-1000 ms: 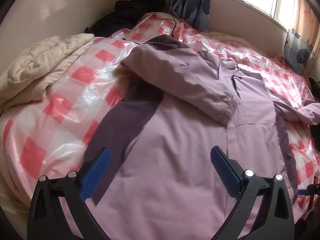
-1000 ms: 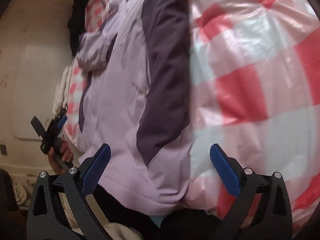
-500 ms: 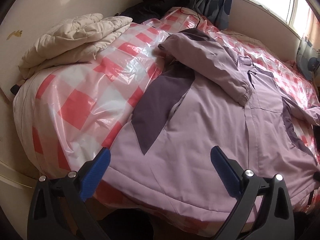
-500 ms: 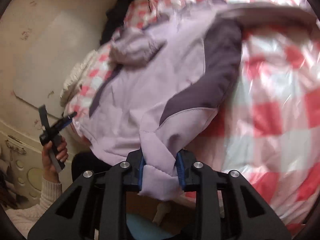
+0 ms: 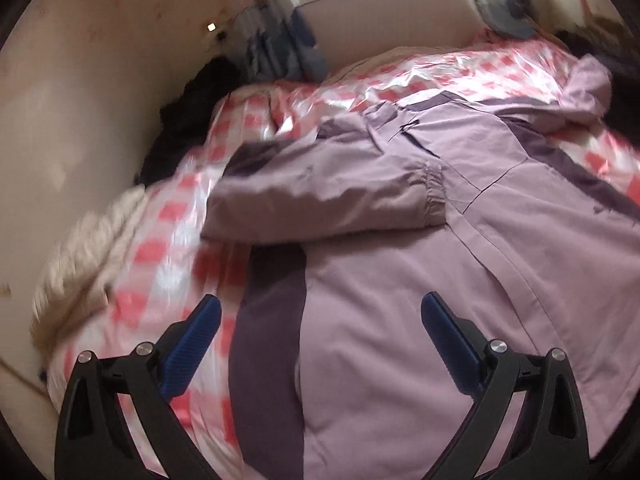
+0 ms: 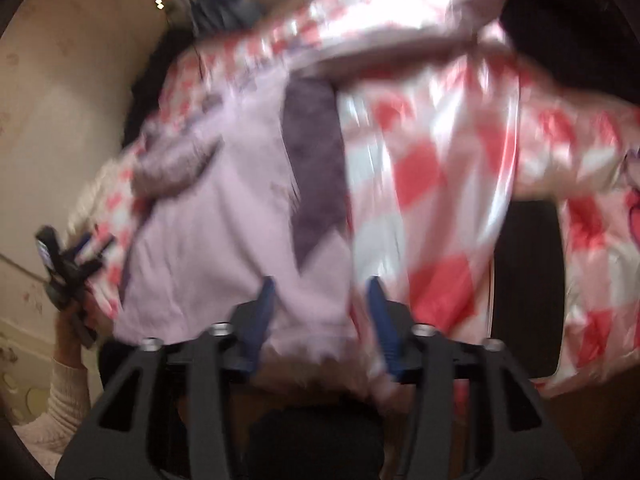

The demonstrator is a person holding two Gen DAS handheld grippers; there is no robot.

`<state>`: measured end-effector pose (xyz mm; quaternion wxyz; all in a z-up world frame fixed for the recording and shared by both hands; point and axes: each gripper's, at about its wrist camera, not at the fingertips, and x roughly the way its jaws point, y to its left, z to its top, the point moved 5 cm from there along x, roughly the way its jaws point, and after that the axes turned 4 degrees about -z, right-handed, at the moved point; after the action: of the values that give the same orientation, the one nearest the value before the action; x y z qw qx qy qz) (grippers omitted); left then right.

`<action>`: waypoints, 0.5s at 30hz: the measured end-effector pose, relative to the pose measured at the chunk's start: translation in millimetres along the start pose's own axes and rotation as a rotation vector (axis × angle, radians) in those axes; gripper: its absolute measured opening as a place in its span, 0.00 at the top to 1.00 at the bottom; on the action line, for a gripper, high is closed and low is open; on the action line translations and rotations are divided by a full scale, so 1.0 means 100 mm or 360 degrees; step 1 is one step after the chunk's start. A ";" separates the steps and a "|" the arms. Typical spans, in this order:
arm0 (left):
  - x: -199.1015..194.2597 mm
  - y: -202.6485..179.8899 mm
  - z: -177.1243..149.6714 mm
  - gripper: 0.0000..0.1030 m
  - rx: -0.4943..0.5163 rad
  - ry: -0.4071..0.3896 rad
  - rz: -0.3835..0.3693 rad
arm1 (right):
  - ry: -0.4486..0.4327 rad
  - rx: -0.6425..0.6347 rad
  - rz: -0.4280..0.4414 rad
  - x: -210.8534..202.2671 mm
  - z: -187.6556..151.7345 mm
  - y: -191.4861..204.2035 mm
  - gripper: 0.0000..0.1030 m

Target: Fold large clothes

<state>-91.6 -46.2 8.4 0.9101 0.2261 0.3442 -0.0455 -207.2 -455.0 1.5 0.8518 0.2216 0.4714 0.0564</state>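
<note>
The bed point(image 5: 168, 216) is covered in a shiny, crinkly red-and-white checked plastic sheet point(image 6: 432, 168), and the jacket point(image 5: 400, 320) is spread flat across it, smooth lilac fabric with darker purple panels and one sleeve point(image 5: 320, 200) with a gathered cuff folded over the chest. A cream quilted blanket point(image 5: 80, 264) is bunched at the bed's left edge. The left tongs point(image 5: 320, 320) hang wide apart over the jacket, gripping nothing. The right tongs point(image 6: 320, 300) are opening, with the jacket's puffy hem between the ribbed blue pads; it's too blurry to see if they're touching it.
</note>
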 end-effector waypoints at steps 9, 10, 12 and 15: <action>1.18 -0.77 0.60 0.07 0.0740 -0.0030 -0.0119 | -0.0305 0.0129 0.0606 0.78 0.72 1.04 0.25; 1.31 -0.75 0.63 0.08 0.0754 -0.0012 -0.0110 | -0.0291 0.0165 0.0643 0.96 0.75 1.08 0.25; 1.58 -0.67 0.68 0.26 0.0739 0.0071 -0.0178 | -0.0277 0.0230 0.0660 1.33 0.80 1.08 0.25; 1.80 -0.40 0.81 0.86 0.0502 0.0175 -0.0389 | -0.0211 0.0351 0.0588 1.79 0.69 0.92 0.25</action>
<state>85.2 -105.2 -69.9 0.8309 0.3246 0.4069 -0.1965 -41.1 -340.2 -66.9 0.8267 0.3993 0.3690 0.1449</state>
